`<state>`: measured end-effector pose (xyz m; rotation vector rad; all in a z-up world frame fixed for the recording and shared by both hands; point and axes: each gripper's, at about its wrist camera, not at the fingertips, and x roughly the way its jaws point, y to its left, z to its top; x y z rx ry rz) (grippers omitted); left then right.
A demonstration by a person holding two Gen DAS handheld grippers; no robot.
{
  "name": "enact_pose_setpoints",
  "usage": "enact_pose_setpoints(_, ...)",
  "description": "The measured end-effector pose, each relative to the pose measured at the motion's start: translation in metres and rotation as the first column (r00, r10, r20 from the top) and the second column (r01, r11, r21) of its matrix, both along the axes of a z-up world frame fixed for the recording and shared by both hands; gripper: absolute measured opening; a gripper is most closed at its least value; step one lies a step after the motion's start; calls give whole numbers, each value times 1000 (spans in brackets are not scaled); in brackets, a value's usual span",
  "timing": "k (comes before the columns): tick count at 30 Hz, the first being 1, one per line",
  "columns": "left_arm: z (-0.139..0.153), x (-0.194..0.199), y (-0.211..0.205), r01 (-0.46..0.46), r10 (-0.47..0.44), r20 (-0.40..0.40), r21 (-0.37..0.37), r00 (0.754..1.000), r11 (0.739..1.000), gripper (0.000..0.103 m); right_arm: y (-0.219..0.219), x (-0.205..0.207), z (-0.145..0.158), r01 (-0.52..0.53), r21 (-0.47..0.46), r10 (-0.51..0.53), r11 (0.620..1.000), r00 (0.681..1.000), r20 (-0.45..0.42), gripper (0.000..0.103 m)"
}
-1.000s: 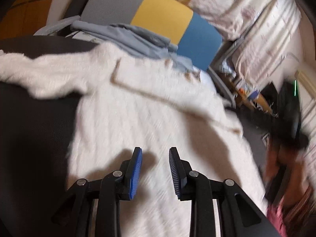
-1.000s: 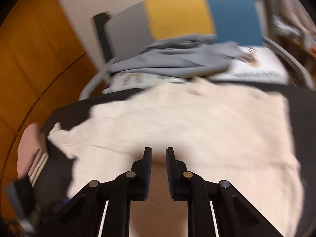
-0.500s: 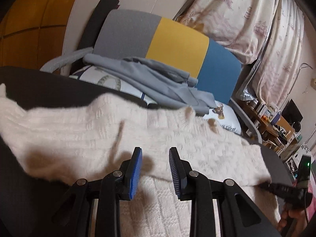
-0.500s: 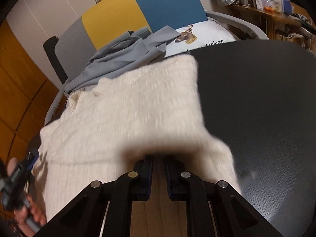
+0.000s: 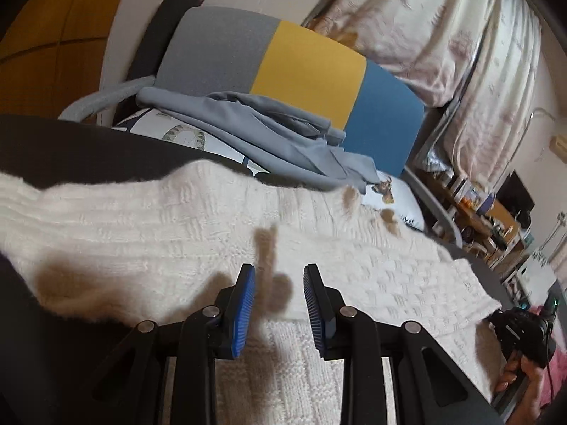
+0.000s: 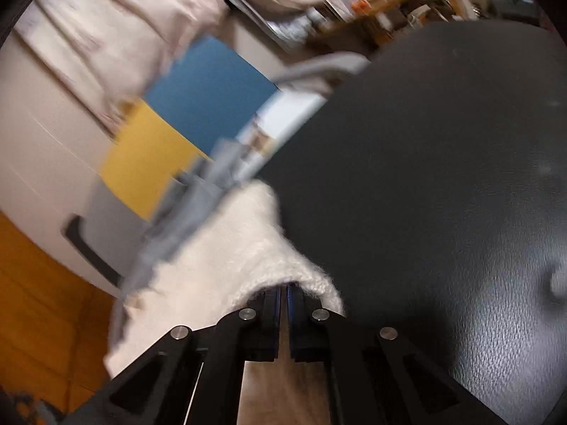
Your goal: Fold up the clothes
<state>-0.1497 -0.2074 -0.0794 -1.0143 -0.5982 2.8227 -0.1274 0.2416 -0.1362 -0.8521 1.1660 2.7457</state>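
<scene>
Sweater [image 5: 198, 233] lies on the black table [image 6: 443, 177] with one fold laid across its far part, more folding seemingly left: right gripper [image 6: 283, 292] is clamped on its right edge, left gripper [image 5: 278, 304] hovers near, jaws apart, empty.

A chair [image 5: 301, 67] stands behind the black table [image 5: 88, 148], its backrest in 3 panels: grey, yellow, blue. Grey cloth [image 5: 269, 131] lies heaped on the chair's seat, over a white cushion [image 5: 393, 191] printed with a deer. Pale patterned curtains [image 5: 443, 28] hang behind the chair, to its right. An orange wood wall [image 5: 53, 35] is left of the chair. Cluttered shelves [image 5: 489, 219] stand right of the chair, beyond the table.
</scene>
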Motion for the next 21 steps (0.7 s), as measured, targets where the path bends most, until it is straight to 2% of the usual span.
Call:
enact_pose_setpoints(2, -7, -8, -1, 6, -7, 50, 19, 999, 1000, 28, -3, -1, 6, -20, 36, 20, 999, 1000, -15, 2)
enact_pose_setpoints(5, -14, -17, 2, 28, -30, 108, 19, 994, 999, 29, 2, -11, -9, -16, -2, 16, 1000, 996, 93, 2)
enact_pose_setpoints(7, -15, -18, 4, 33, -34, 112, 15, 993, 999, 29, 14, -12, -19, 24, -71, -15, 997, 992, 126, 0)
enact_pose_setpoints(10, -16, -17, 5, 41, -43, 115, 14, 992, 999, 32, 22, -6, -20, 45, -79, -34, 996, 990, 137, 0)
enact_pose_setpoints(14, -16, -16, 4, 45, -47, 114, 22, 992, 999, 32, 28, 7, -18, -2, -172, 33, 985, 984, 176, 0)
enact_pose_setpoints(15, -16, -16, 3, 45, -48, 114, 24, 992, 999, 32, 27, 12, -16, -26, -189, 63, 982, 979, 194, 4)
enact_pose_setpoints(16, -17, -16, 4, 45, -48, 113, 25, 992, 999, 32, 26, 22, -8, -63, -175, 98, 983, 976, 195, 7)
enact_pose_setpoints(17, -17, -15, 4, 46, -48, 113, 25, 992, 999, 32, 22, 31, 5, -112, -121, 133, 986, 975, 177, 8)
enact_pose_setpoints(19, -17, -15, 4, 46, -49, 113, 23, 992, 999, 32, 8, 40, 33, -201, 58, 192, 978, 973, 130, 8)
enact_pose_setpoints(20, -17, -15, 3, 47, -49, 113, 22, 992, 999, 32, 3, 33, 40, -219, 128, 202, 967, 970, 133, 9)
enact_pose_setpoints(21, -16, -16, 3, 47, -49, 114, 22, 992, 999, 32, -3, 26, 47, -236, 198, 212, 951, 968, 138, 24)
